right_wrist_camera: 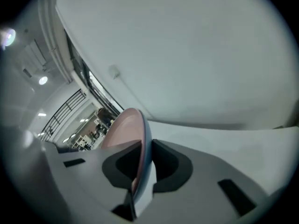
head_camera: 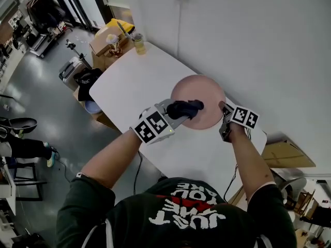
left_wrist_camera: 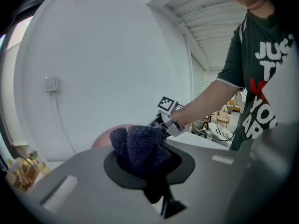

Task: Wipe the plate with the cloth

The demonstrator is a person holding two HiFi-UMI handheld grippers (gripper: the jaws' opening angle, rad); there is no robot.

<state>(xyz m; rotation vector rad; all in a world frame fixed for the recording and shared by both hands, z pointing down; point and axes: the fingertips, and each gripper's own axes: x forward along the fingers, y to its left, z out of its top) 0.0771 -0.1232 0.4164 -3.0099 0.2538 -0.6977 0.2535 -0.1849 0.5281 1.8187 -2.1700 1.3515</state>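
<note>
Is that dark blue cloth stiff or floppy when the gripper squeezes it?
Probably floppy: the cloth bunches into soft folds where the left gripper pinches it. It looks knitted and fuzzy, so it likely grips a surface rather than sliding. It also seems light, since one small pinch holds the whole wad up.

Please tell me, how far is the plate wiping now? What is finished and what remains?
Done: the left gripper is shut on the dark blue cloth, and the right gripper clamps the pink plate by its rim. In hand: the cloth lies over the plate's near edge. Left: the wiping itself; no wiped part can be told apart.
</note>
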